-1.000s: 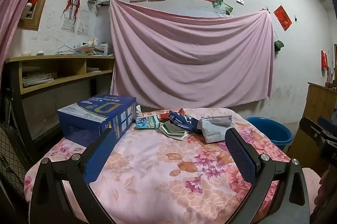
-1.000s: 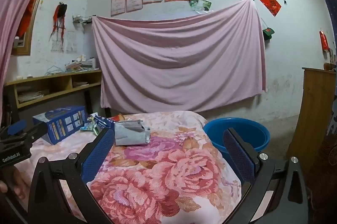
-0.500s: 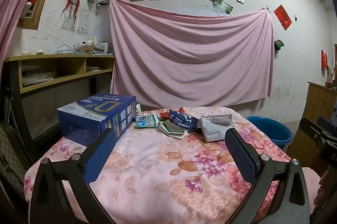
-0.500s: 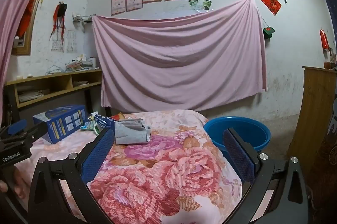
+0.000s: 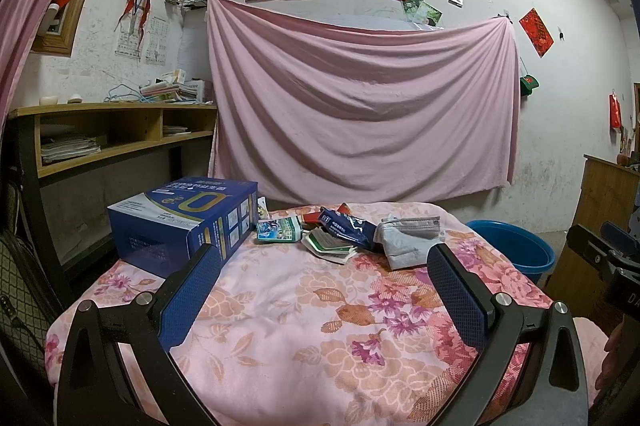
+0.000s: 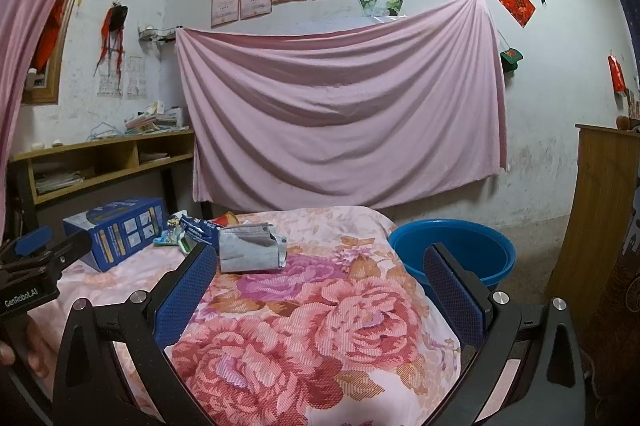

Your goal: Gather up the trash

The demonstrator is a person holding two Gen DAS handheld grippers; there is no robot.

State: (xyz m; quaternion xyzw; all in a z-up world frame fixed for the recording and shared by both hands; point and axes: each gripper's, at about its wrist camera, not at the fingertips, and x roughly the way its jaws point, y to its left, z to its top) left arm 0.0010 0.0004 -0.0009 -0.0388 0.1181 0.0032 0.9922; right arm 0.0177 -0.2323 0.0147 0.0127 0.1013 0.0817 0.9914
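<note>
i hold both the left gripper and right gripper with fingers spread, empty, facing the grey crumpled wrapper mid-frame; the round blue plastic basin waits right for drops.

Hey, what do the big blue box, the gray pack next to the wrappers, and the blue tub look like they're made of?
Blue box: likely printed cardboard, slightly glossy; sharp folded edges and a flap seam.
Gray pack: looks like soft, matte plastic film or paper, crumpled and sagging; which one is unclear.
Blue tub: probably molded plastic; smooth, uniform color, faint sheen, rolled rim.
</note>
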